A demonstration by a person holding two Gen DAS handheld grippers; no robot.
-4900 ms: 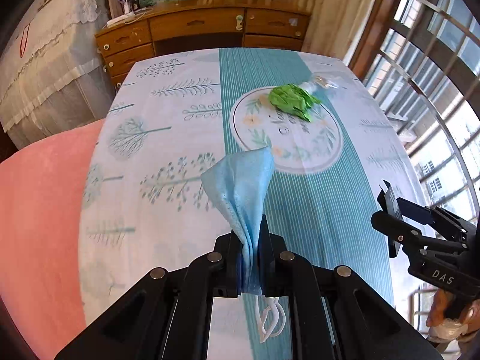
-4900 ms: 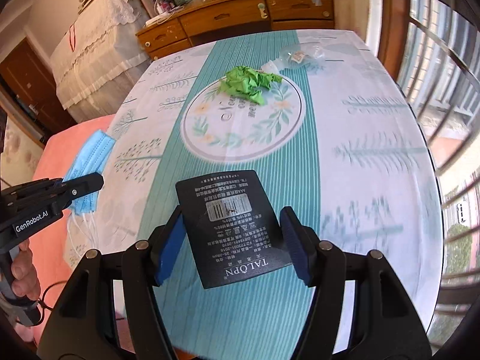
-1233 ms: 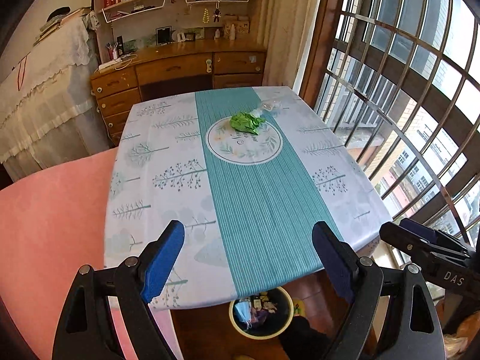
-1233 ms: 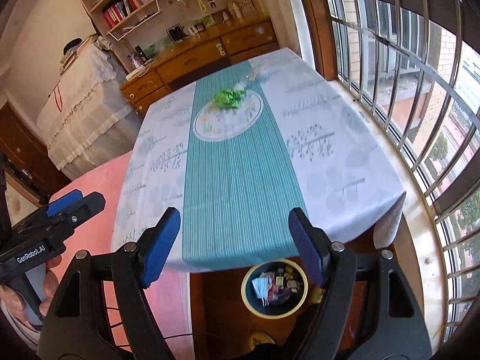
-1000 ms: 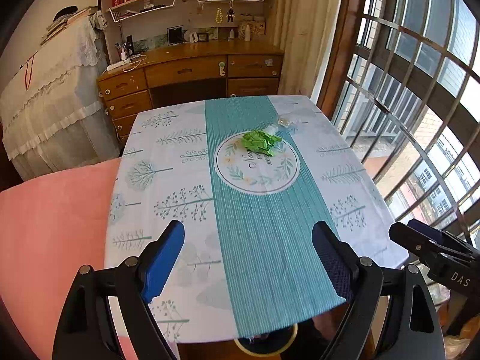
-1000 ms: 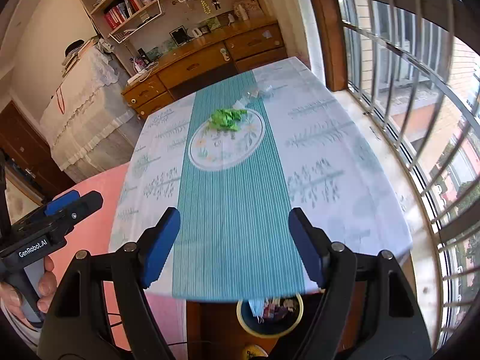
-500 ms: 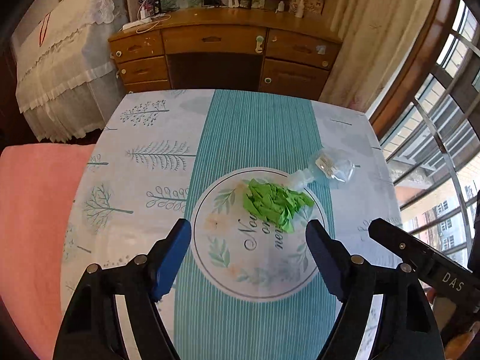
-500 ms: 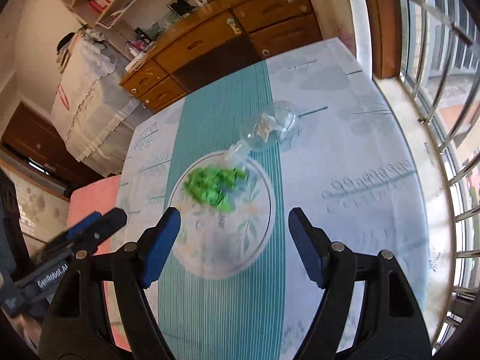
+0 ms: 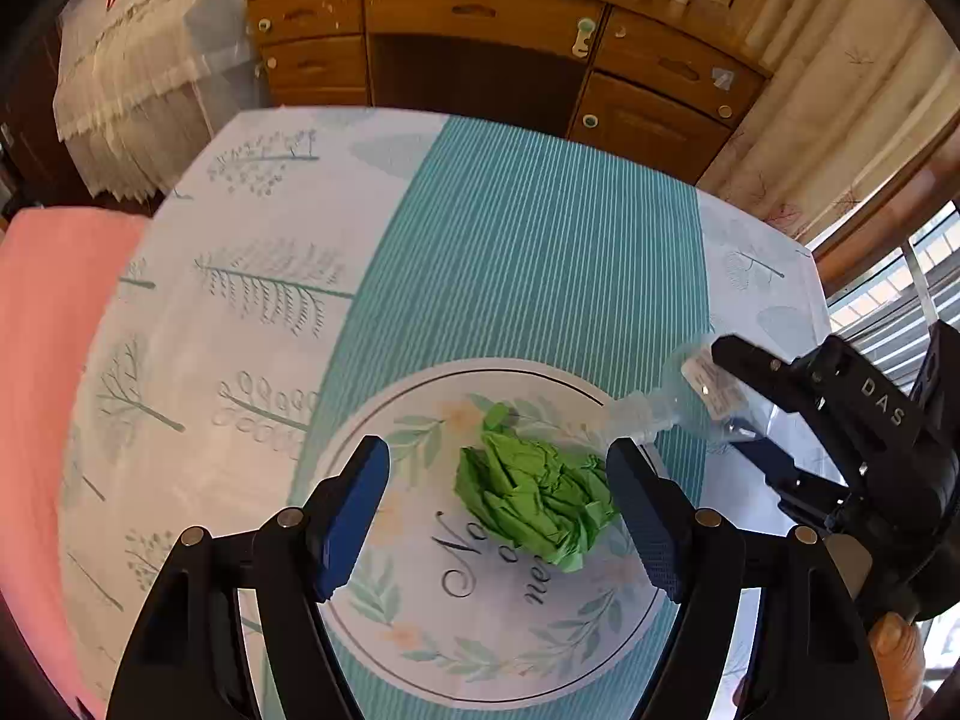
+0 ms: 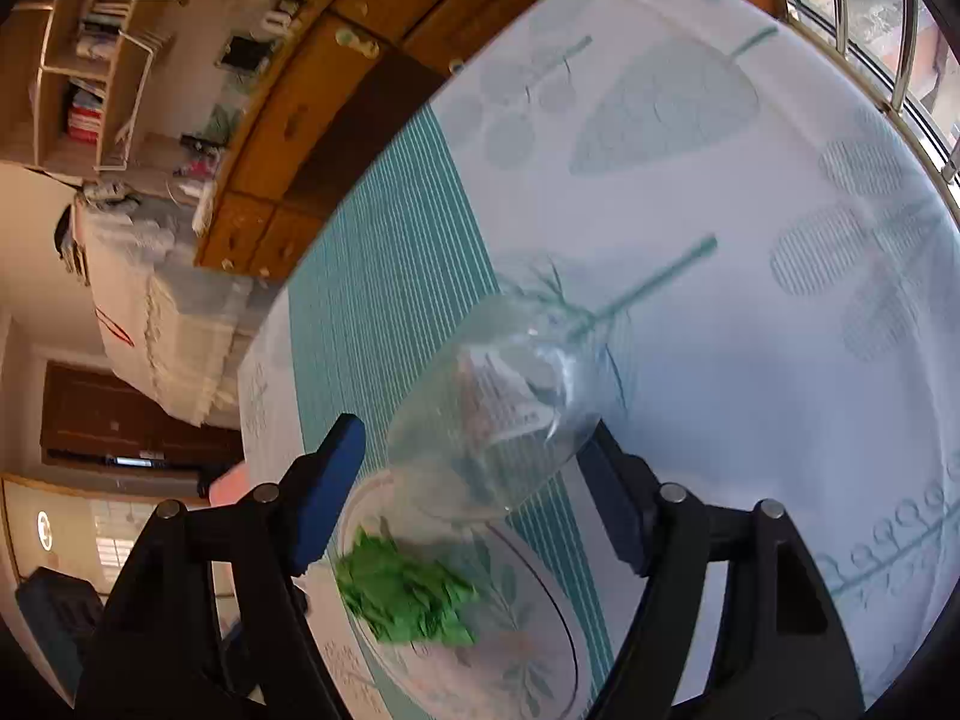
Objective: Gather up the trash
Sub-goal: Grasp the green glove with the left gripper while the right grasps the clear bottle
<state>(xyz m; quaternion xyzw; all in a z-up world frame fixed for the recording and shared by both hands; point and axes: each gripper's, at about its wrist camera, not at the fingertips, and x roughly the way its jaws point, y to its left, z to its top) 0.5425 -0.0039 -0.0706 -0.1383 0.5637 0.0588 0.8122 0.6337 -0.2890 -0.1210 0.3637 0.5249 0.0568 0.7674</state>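
A crumpled green paper (image 9: 534, 495) lies on the round motif of the tablecloth (image 9: 252, 276). My left gripper (image 9: 498, 516) is open, its blue pads on either side of the paper. A clear plastic bottle (image 10: 498, 396) lies on its side just right of the paper; it also shows in the left wrist view (image 9: 690, 402). My right gripper (image 10: 468, 492) is open and straddles the bottle; it shows from the side in the left wrist view (image 9: 744, 396). The green paper (image 10: 408, 594) is blurred low in the right wrist view.
A wooden desk with drawers (image 9: 498, 54) stands behind the table. A lace-covered cabinet (image 9: 132, 78) is at the back left. A pink surface (image 9: 42, 324) lies left of the table. Window bars (image 10: 882, 18) run along the right side.
Both grippers dropped their earlier trash, then moved forward and down over the table. The left now brackets the green paper and the right brackets the bottle.
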